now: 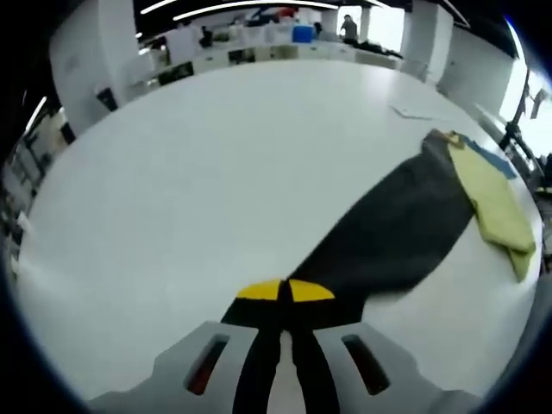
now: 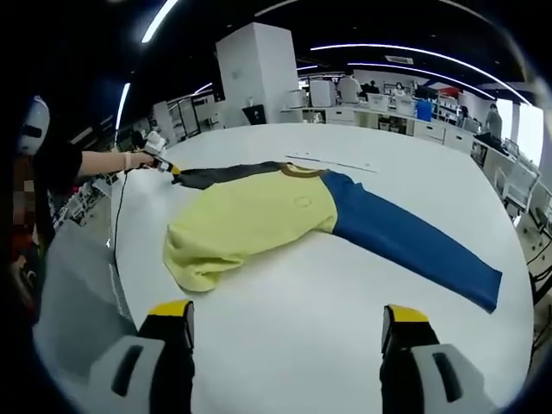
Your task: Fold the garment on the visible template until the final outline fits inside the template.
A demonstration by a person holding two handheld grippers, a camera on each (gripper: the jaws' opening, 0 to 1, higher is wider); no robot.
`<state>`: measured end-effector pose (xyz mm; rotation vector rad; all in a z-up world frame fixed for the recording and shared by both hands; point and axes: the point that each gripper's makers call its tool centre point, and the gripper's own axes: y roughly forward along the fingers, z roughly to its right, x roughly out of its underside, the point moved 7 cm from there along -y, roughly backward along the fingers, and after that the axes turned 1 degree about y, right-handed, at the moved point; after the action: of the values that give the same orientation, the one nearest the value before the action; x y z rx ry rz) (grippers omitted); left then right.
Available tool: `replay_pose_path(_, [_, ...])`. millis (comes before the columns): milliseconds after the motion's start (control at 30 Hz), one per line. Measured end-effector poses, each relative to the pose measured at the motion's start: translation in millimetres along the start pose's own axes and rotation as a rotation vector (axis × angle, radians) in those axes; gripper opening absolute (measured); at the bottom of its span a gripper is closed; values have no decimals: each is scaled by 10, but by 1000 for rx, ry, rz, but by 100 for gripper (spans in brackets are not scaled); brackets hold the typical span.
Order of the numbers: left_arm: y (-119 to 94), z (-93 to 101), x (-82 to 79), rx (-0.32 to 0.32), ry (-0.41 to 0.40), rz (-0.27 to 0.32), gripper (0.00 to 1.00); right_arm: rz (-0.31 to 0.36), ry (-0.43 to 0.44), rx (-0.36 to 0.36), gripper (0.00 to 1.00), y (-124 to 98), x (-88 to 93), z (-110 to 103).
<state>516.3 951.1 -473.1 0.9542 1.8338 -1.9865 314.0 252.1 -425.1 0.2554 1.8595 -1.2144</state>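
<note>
Two claws: left claw (image 1: 285,291) clamped on garment (image 2: 259,216) sleeve end, arm outstretched; right claw (image 2: 287,321) jaws apart, above table (image 2: 285,345).

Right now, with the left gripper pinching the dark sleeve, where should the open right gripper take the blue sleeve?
Probably at the cuff end of the blue sleeve, the squared tip nearest the right gripper. It lies flat and fully stretched on the white table, free of the yellow body, so coming in low from the near table edge lets one finger slide under the cuff.
</note>
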Motion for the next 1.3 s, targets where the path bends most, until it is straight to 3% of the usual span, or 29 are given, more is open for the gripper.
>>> replay_pose_path(100, [23, 10, 16, 15, 25, -29, 0, 4, -3, 2, 90, -18, -15, 2])
replay_pose_path(433, [-22, 55, 105, 29, -2, -71, 0, 15, 1, 6, 90, -16, -6, -11])
replay_pose_path(1033, [-40, 19, 29, -7, 22, -21, 0, 31, 22, 19, 90, -55, 61, -42])
replay_pose_path(1300, [-108, 72, 27, -14, 78, -5, 25, 38, 23, 21, 90, -59, 49, -40])
